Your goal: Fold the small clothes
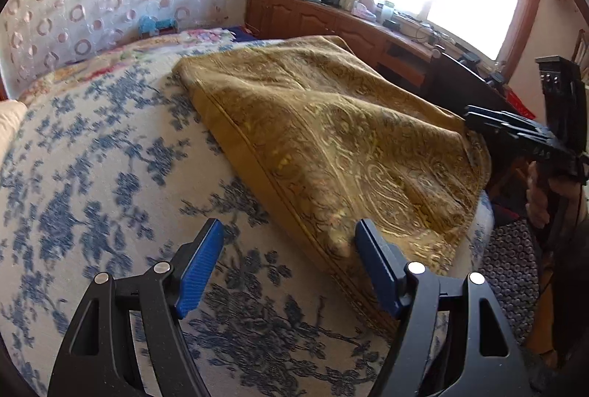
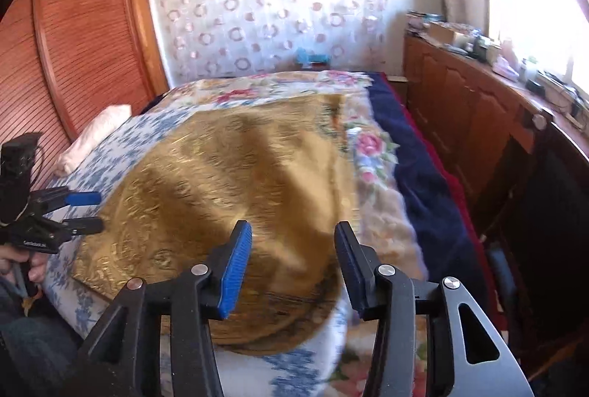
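Observation:
A golden-brown patterned cloth (image 1: 331, 135) lies folded on the bed's blue-and-white floral cover (image 1: 92, 158). My left gripper (image 1: 289, 242) is open and empty, just above the cover at the cloth's near corner, its right finger at the cloth's edge. In the right wrist view the same cloth (image 2: 221, 176) is blurred. My right gripper (image 2: 292, 242) is open and empty above the cloth's near right part. The left gripper also shows in the right wrist view (image 2: 88, 211) at the cloth's left edge, and the right gripper shows in the left wrist view (image 1: 475, 115) at its far right corner.
A pillow (image 2: 95, 135) lies at the bed's left side. A wooden wardrobe (image 2: 73, 29) stands left. A cluttered wooden cabinet (image 2: 478, 95) runs under the bright window on the right. A dark blue blanket (image 2: 416, 169) hangs over the bed's right edge.

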Demonstrator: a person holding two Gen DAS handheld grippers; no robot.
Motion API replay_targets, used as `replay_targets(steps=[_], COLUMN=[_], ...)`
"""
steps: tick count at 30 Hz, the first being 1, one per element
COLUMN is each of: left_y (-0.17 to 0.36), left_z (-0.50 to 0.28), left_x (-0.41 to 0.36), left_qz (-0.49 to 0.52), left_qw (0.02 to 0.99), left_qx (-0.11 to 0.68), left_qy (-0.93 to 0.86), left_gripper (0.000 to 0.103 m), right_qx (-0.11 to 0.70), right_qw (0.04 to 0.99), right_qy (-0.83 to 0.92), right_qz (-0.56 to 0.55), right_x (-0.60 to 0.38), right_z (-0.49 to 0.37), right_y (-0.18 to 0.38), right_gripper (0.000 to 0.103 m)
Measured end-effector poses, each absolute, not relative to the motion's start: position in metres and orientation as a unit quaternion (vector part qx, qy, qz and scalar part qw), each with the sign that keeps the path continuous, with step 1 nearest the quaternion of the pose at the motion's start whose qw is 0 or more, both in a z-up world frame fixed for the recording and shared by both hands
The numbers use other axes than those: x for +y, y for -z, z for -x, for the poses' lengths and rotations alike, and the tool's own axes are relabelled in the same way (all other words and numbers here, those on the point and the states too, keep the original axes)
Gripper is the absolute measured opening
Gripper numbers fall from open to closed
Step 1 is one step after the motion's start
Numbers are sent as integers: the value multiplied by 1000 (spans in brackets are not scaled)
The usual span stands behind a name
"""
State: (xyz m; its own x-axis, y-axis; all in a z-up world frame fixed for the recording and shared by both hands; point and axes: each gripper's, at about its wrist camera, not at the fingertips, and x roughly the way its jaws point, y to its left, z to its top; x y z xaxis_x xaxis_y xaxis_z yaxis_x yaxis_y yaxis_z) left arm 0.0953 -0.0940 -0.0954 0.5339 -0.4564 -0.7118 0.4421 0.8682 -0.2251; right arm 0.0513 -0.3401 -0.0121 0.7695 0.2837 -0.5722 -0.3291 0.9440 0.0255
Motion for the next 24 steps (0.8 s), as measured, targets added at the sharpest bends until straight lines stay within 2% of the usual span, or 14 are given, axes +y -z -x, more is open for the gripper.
replay_targets(steps=[2,4,8,10,12,21,24], left_y=[99,101,104,104,98,34,22], left_z=[-93,-92,-86,-84,-80,-85,-93], left_x=[-96,-98,-104,-107,-111,-113,-117], left_qz=[17,23,28,34,24,38,39], left_qw=[867,858,843,833,839,867,871], left_qx=[417,426,437,443,433,367,357], left_qy=[273,286,313,328,329,336,336], left_gripper=[72,57,43,23,8,6,6], right_qx=[302,305,306,304,306,300,297], right_qw=[936,934,930,929,926,913,909], right_qy=[-174,-182,-197,-200,-208,-261,-269], right_qz=[43,45,60,71,71,95,112], right_x=[-332,-325,-316,-310,-311,-307,-304], right_z=[-52,-53,-54,-54,-51,-25,-18], right_y=[17,21,22,20,20,16,18], right_gripper=[49,49,50,56,61,69,74])
